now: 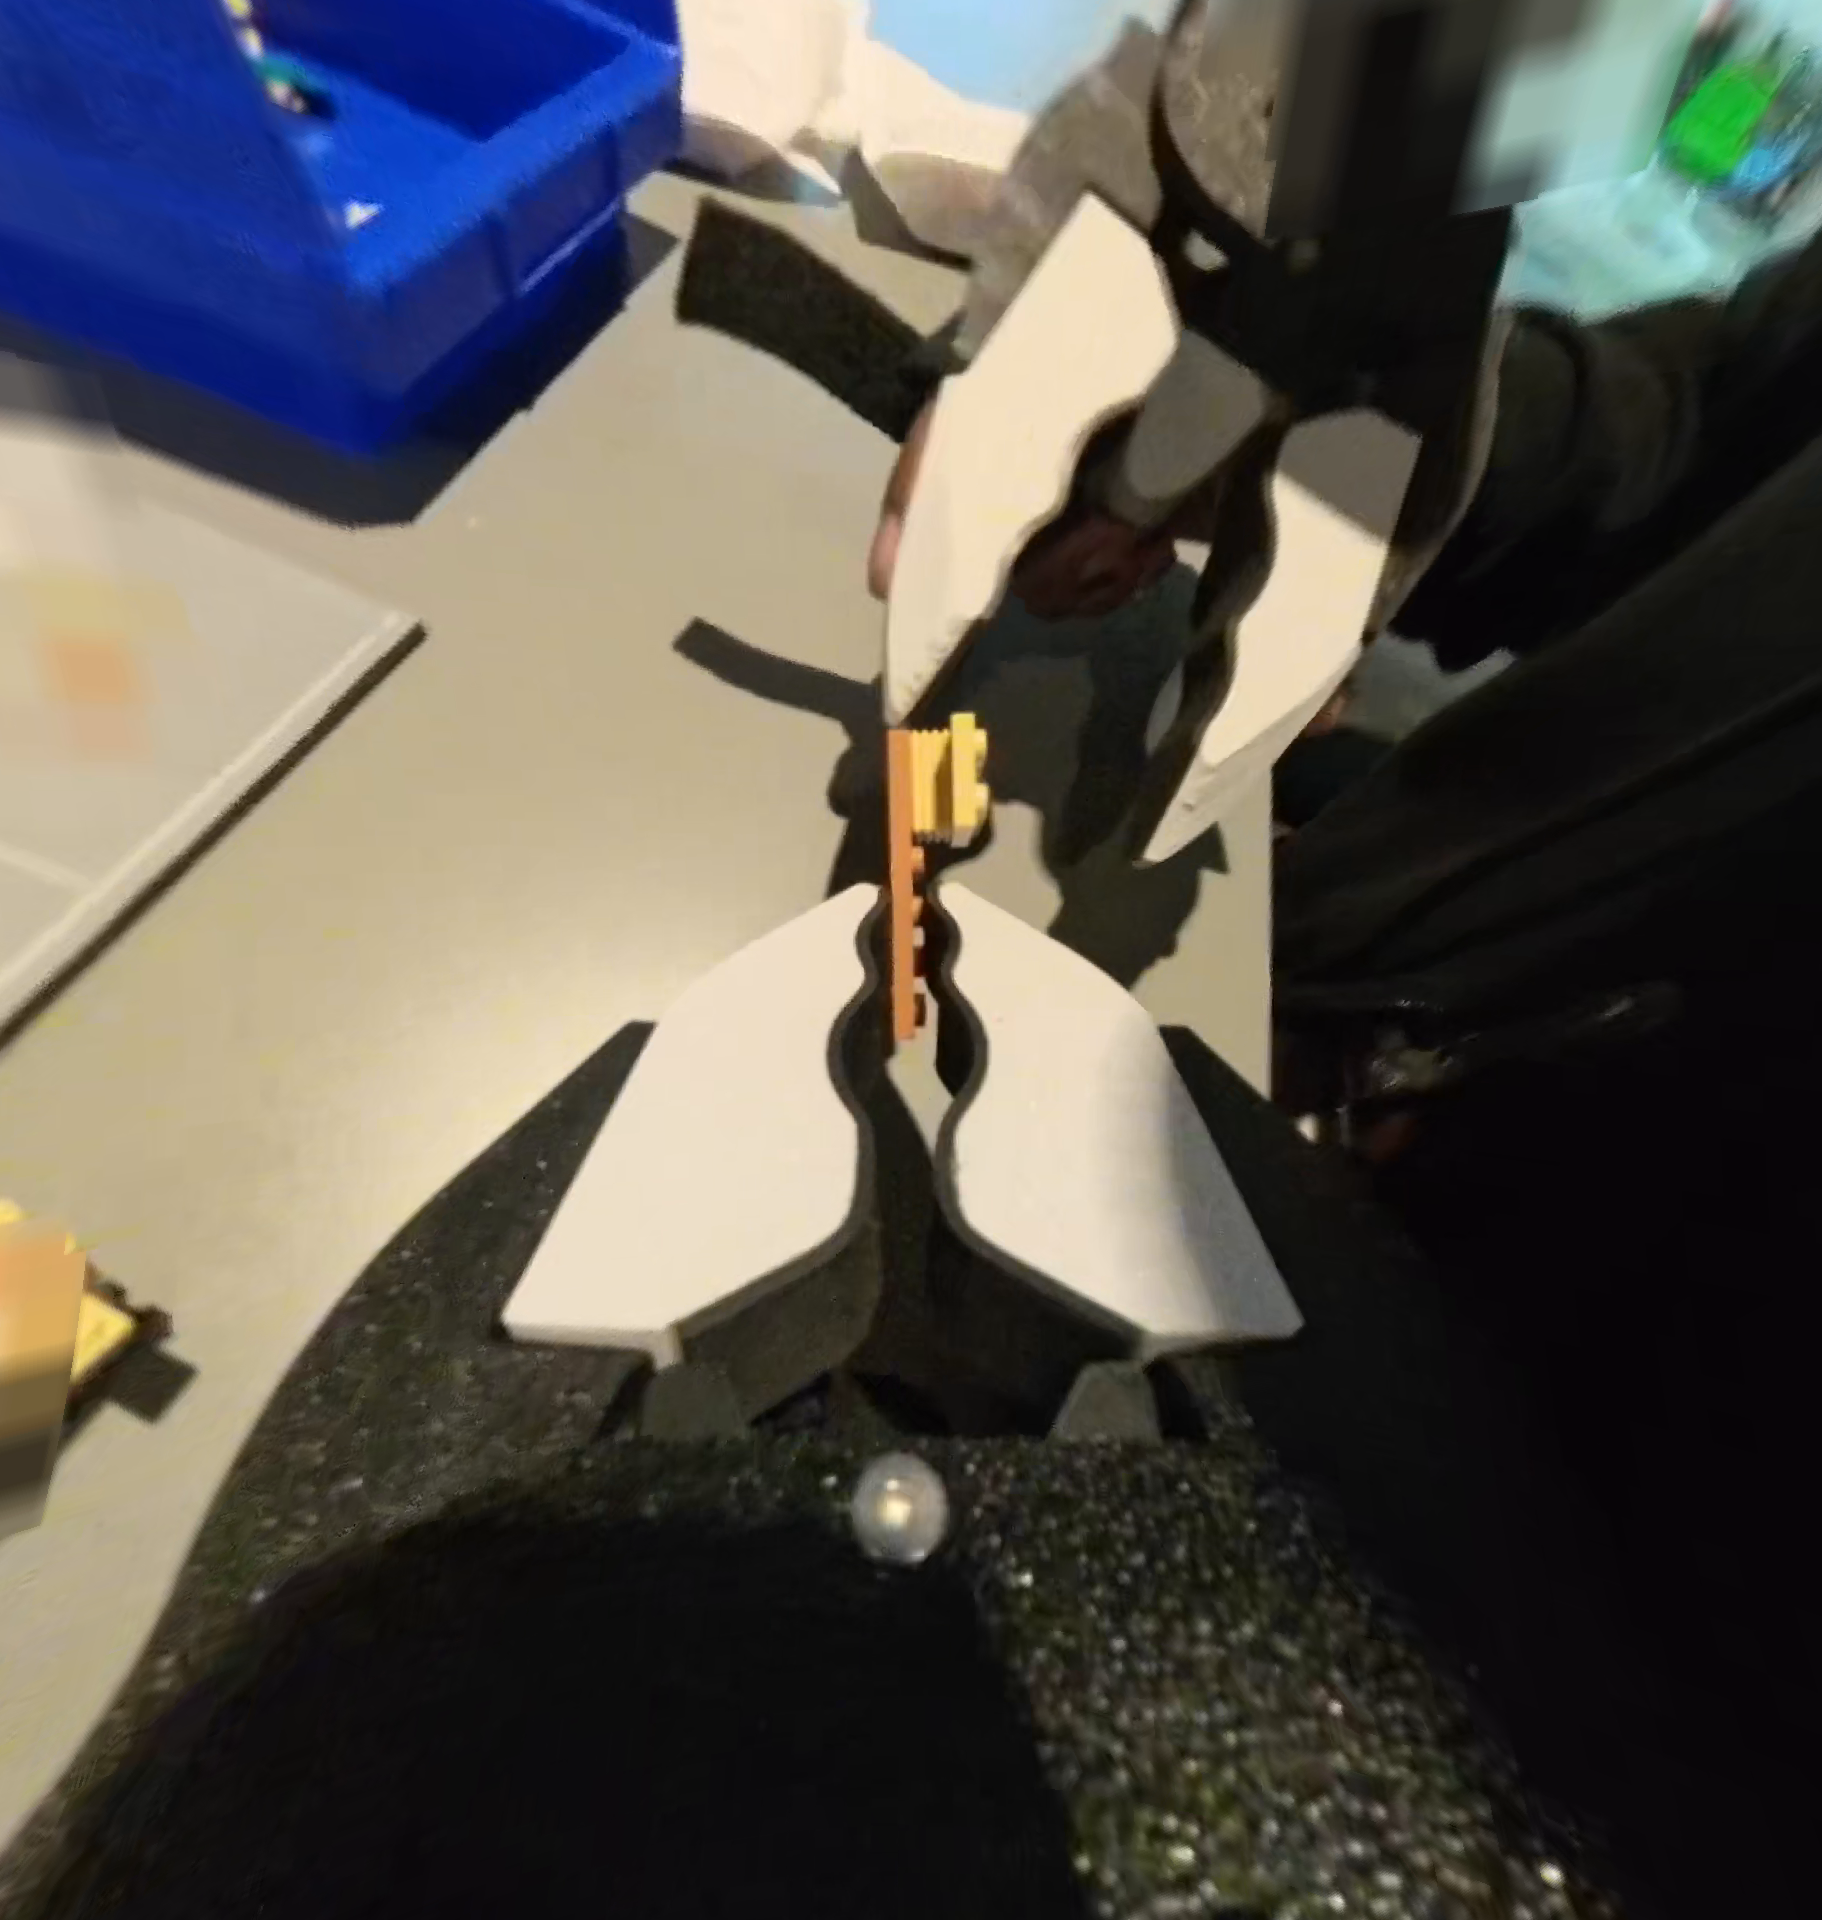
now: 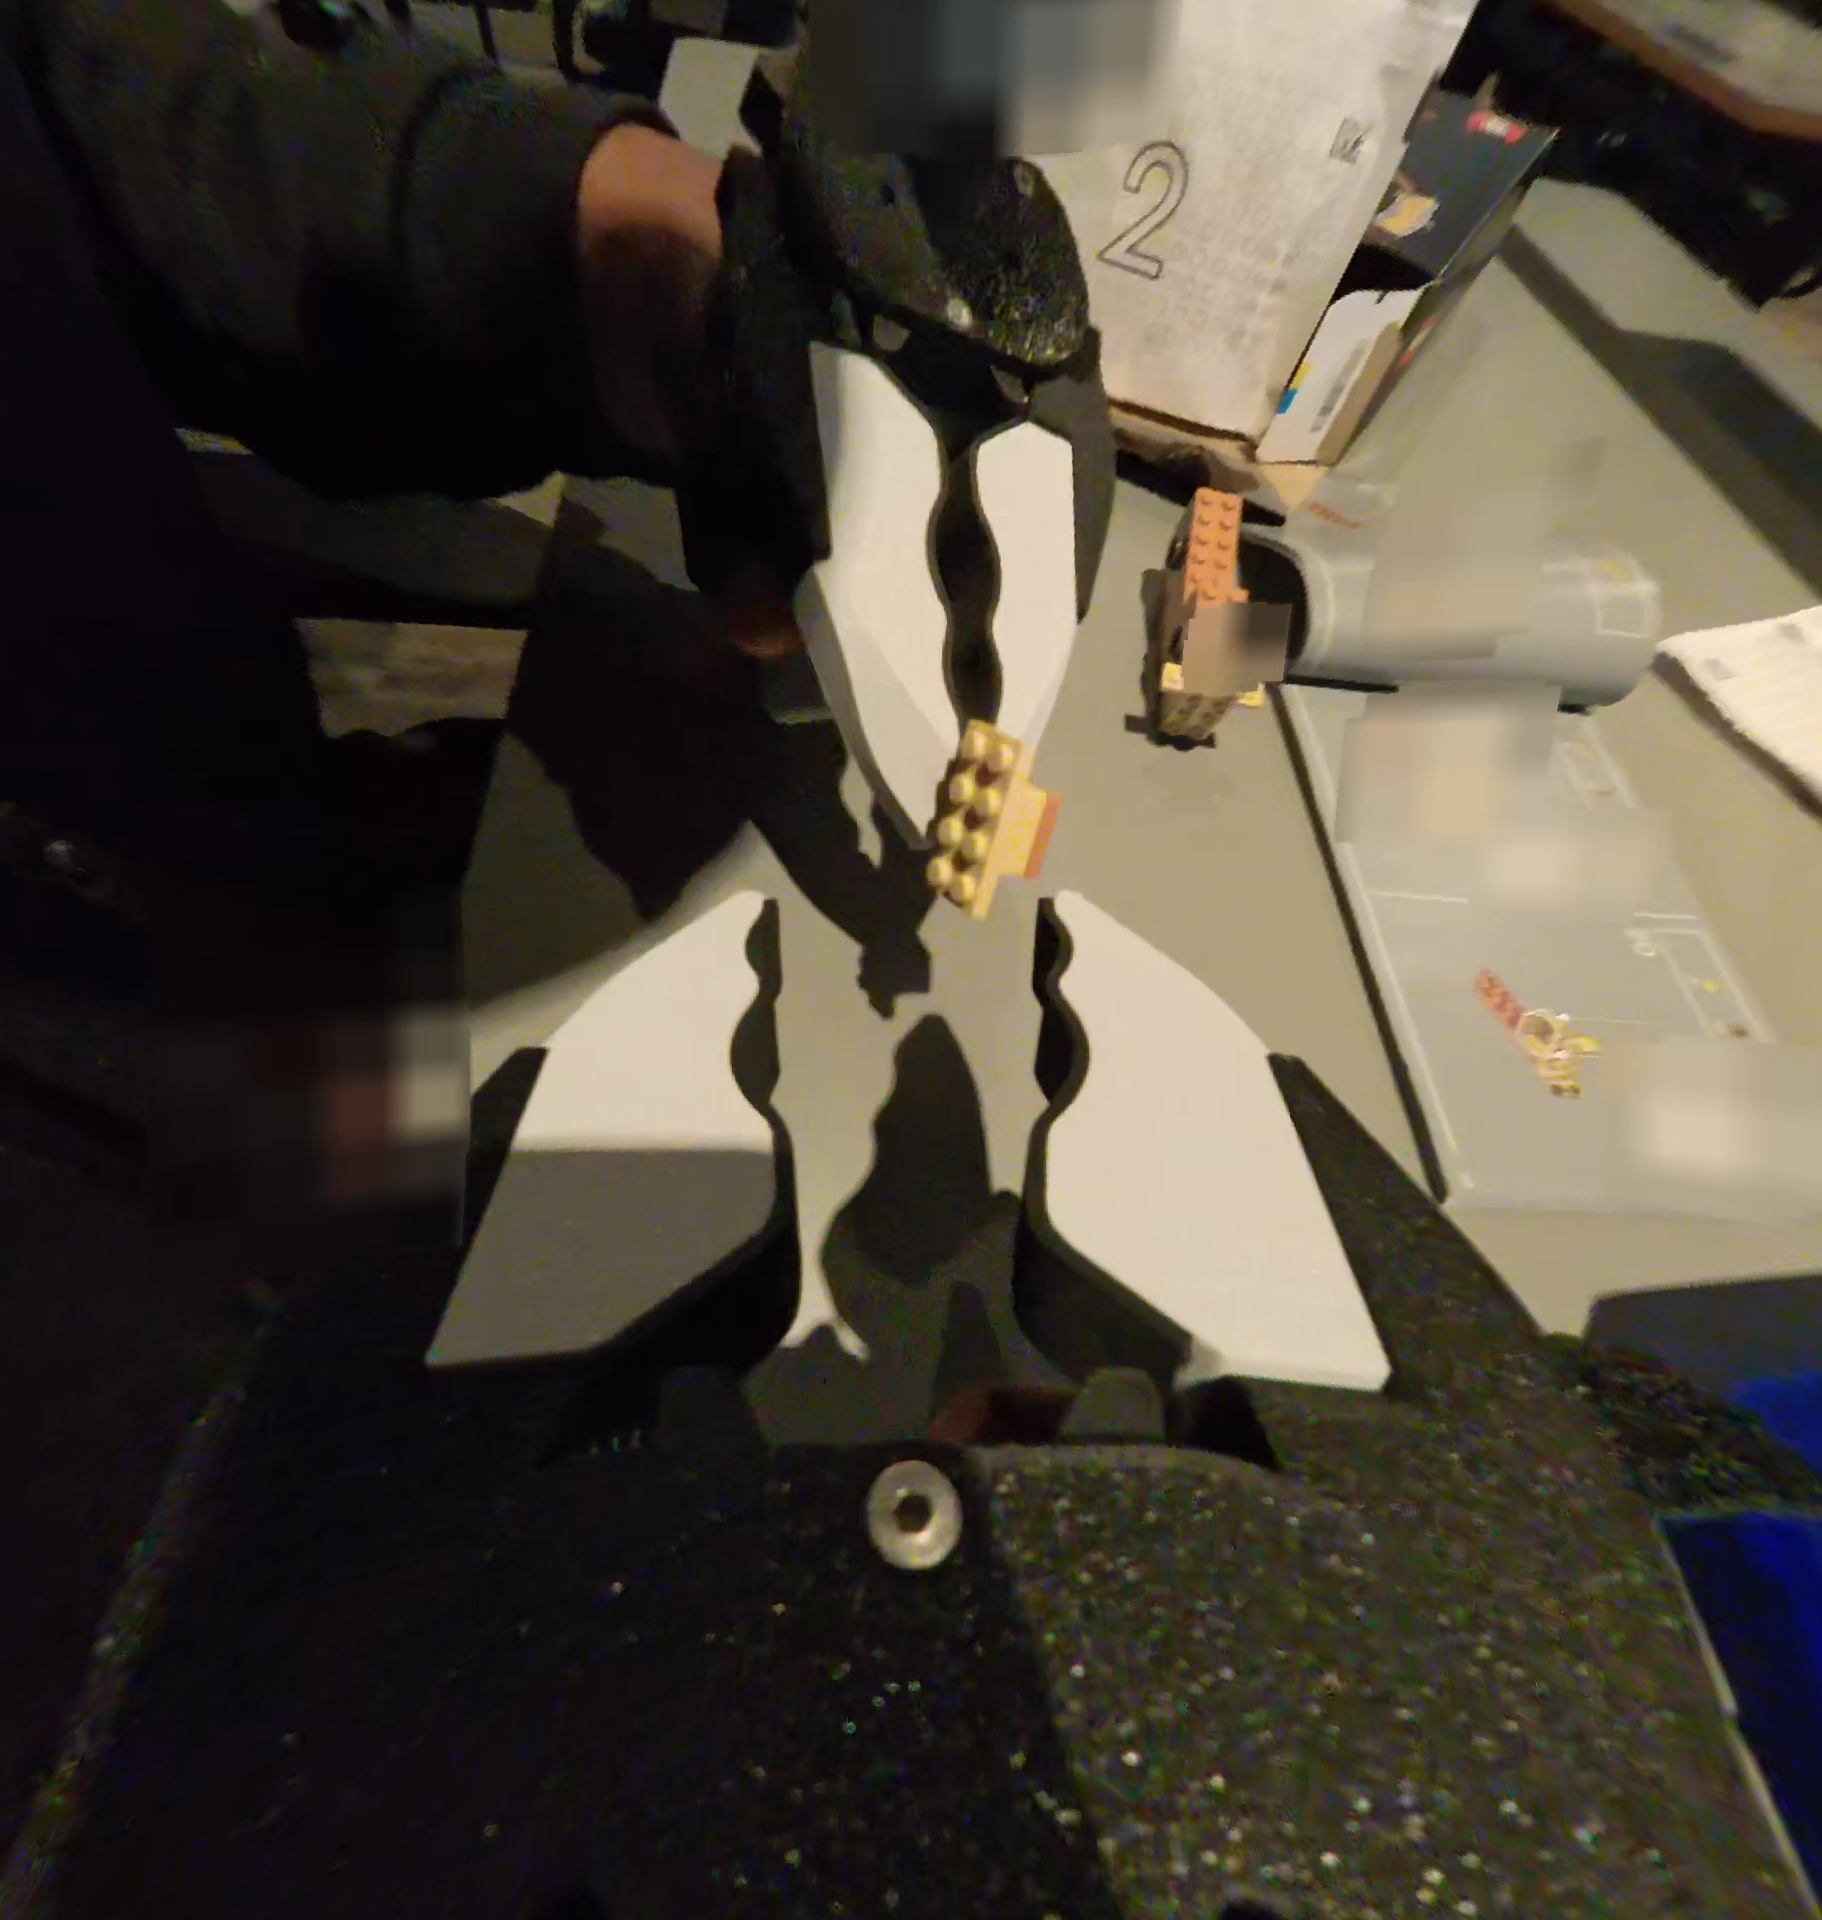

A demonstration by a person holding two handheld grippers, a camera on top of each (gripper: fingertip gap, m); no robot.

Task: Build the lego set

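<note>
Lego plate (image 1: 905, 914), orange with a tan brick (image 1: 954, 777) stuck on, sits pinched upright in my left gripper (image 1: 905, 940) above the grey table (image 1: 471, 883). My right gripper (image 2: 902, 914) is spread, empty. Blue bin (image 1: 294, 208) at 11 o'clock, booklet (image 1: 107, 675) at 9.

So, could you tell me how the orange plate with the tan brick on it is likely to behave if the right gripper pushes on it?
The orange plate looks thin and rigid, so it should not flex. The left gripper pinches only its lower end, so a push near the tan brick may pivot it. The open right gripper should probably press gently; the smooth plastic could slip.
</note>
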